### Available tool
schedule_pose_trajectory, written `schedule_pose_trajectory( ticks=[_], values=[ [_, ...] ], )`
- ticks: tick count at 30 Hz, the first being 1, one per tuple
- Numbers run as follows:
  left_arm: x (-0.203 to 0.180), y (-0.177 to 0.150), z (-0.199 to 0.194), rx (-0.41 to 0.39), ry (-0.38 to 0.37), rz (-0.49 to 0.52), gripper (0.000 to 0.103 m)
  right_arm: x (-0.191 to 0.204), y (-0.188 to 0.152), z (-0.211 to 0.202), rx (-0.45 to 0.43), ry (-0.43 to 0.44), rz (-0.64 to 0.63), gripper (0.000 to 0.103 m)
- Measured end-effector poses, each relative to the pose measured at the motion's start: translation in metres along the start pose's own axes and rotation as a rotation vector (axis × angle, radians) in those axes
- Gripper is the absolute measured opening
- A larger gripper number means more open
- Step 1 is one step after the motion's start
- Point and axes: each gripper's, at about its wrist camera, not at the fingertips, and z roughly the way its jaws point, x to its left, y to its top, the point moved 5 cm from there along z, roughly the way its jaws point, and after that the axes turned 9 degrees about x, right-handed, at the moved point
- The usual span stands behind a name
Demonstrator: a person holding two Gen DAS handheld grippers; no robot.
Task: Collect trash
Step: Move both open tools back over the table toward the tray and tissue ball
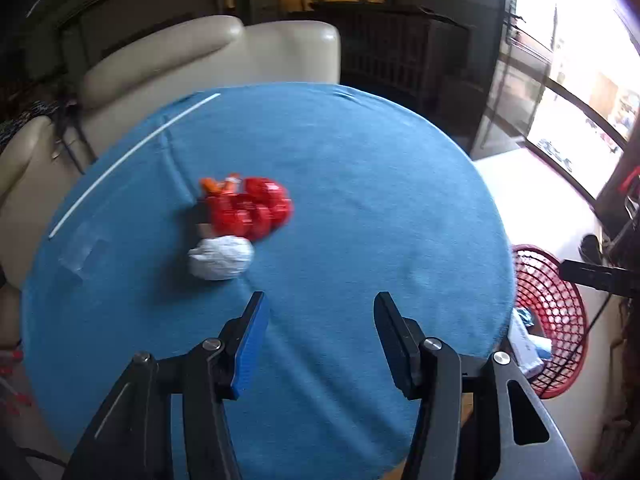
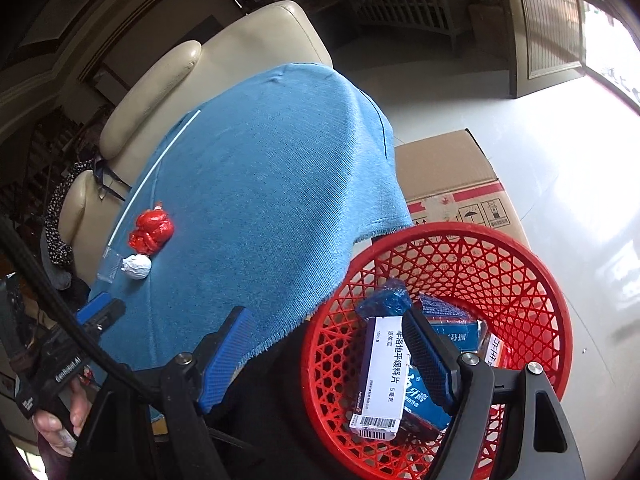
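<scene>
Both grippers were empty: the left gripper [image 1: 318, 300] hung over the blue tablecloth [image 1: 360, 184] with its fingers spread and nothing between them, and the right gripper [image 2: 326, 322] stood over the near rim of the red mesh basket [image 2: 532, 264], fingers wide apart and gripping nothing. The remaining trash lay on the cloth ahead of the left gripper: a crumpled red foil wrapper [image 1: 250, 210] touching a white paper ball [image 1: 221, 258], with a thin white stick [image 1: 132, 160] and a clear plastic piece [image 1: 82, 254] farther toward the table's edge. The likely trouble was that wrapper and ball sat against each other, so closing on one could shove the other along the cloth or catch both loosely and shed one on the way to the basket. The stick lay flat and thin, and the fingers might slide over it or pinch a fold of cloth instead. The basket sat below the table edge, so a release made too early could drop a piece on the floor. In the basket a white medicine box [image 2: 382, 376] carried Chinese print reading roughly 非洛地平缓释片, a barcode at one end, and a blue toothpaste box [image 2: 424, 400] showed 牙膏. The other gripper's body read "GenRobot.AI", and the cardboard carton [image 2: 452, 172] bore handling symbols.
</scene>
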Motion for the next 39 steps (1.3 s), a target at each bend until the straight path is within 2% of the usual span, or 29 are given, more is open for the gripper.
schedule_pose_trajectory(
  ticks=[8,14,20,26,30,33,39],
  values=[
    [0.105,-0.018,-0.010,-0.015,0.111,-0.189,0.057,0.035,0.018,-0.001,-0.020,0.001,-0.077,0.081],
    [0.174,-0.041,-0.011,0.003,0.185,-0.310,0.057,0.098,0.037,0.013,0.005,0.036,-0.205,0.081],
    [0.237,-0.052,-0.012,0.019,0.238,-0.395,0.057,0.168,0.047,0.045,0.086,0.117,-0.293,0.081],
    [0.276,-0.038,-0.004,0.030,0.295,-0.365,0.057,0.225,0.050,0.081,0.174,0.180,-0.342,0.081],
    [0.294,-0.030,0.000,0.042,0.285,-0.345,0.058,0.251,0.055,0.101,0.185,0.179,-0.371,0.080],
    [0.302,-0.023,0.006,0.046,0.269,-0.343,0.058,0.263,0.059,0.115,0.220,0.212,-0.357,0.081],
    [0.314,-0.009,0.022,0.070,0.193,-0.314,0.058,0.295,0.063,0.144,0.234,0.221,-0.405,0.080]
  ],
)
